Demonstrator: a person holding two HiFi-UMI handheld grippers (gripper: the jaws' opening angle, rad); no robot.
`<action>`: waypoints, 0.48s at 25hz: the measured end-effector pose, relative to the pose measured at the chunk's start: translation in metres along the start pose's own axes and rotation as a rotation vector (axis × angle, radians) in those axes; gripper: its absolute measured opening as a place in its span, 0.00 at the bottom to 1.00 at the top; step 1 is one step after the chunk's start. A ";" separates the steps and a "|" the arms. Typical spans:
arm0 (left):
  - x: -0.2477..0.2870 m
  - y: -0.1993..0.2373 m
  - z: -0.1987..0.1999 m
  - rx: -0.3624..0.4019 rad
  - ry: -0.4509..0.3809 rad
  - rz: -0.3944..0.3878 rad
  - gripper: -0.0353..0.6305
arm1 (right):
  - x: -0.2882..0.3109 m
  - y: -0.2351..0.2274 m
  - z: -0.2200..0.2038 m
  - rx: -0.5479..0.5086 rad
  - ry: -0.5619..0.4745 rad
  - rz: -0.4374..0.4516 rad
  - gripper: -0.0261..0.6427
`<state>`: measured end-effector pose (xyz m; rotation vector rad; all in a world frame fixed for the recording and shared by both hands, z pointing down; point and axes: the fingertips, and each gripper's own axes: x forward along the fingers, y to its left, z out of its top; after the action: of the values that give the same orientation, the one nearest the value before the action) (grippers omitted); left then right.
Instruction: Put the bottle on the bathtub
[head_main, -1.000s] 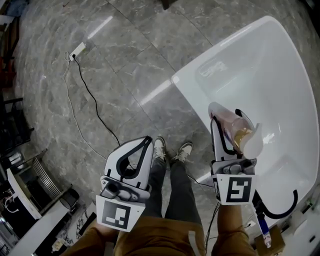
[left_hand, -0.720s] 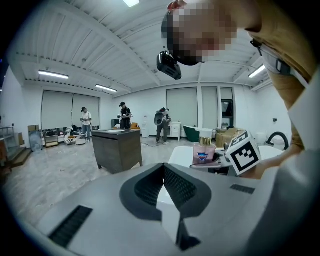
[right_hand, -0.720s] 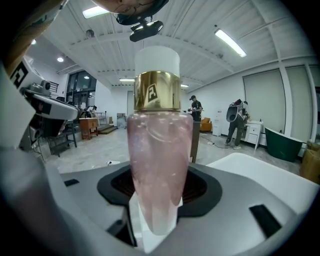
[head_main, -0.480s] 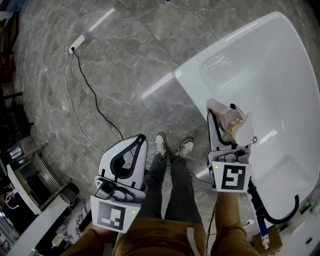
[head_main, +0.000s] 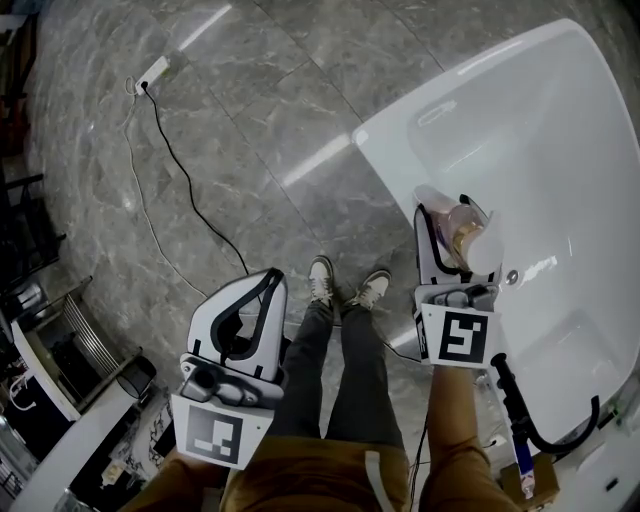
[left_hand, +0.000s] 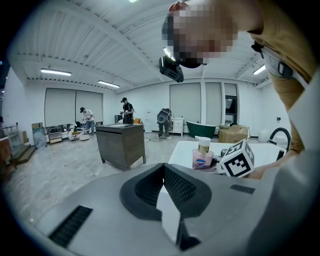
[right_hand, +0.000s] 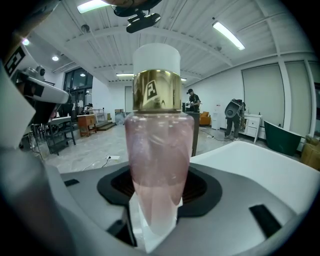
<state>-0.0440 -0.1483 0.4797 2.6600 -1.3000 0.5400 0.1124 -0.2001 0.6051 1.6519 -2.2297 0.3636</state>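
Observation:
A pink bottle (head_main: 468, 236) with a gold collar and white cap stands upright between the jaws of my right gripper (head_main: 455, 226), which is shut on it. In the head view it hangs over the near rim of the white bathtub (head_main: 560, 130). The right gripper view shows the bottle (right_hand: 157, 145) filling the middle, its base clamped by the gripper (right_hand: 157, 192). My left gripper (head_main: 266, 288) is low at the left over the floor, shut with nothing in it. In the left gripper view its jaws (left_hand: 164, 187) meet, and the bottle (left_hand: 202, 156) shows beyond them.
A power strip (head_main: 155, 70) and its black cable (head_main: 182, 185) lie on the marble floor. The person's shoes (head_main: 345, 290) stand beside the tub. A black curved faucet (head_main: 545, 425) sits at the tub's near right. Shelving (head_main: 55, 350) stands far left. A dark cabinet (left_hand: 120, 142) and several people are far off.
My right gripper has sunk with the bottle toward the tub's rim. The left gripper has dropped a little toward the lower left of the head view.

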 end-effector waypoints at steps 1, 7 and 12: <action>0.000 0.000 -0.001 -0.001 0.002 0.001 0.06 | 0.000 0.001 -0.002 0.001 0.001 0.001 0.39; -0.002 0.004 -0.010 -0.012 0.020 0.007 0.06 | 0.002 0.000 -0.007 -0.006 0.003 -0.002 0.39; -0.001 0.005 -0.016 -0.009 0.028 0.013 0.06 | 0.002 -0.001 -0.009 -0.022 -0.007 -0.007 0.39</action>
<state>-0.0522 -0.1465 0.4943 2.6287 -1.3101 0.5689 0.1142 -0.1985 0.6135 1.6519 -2.2237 0.3305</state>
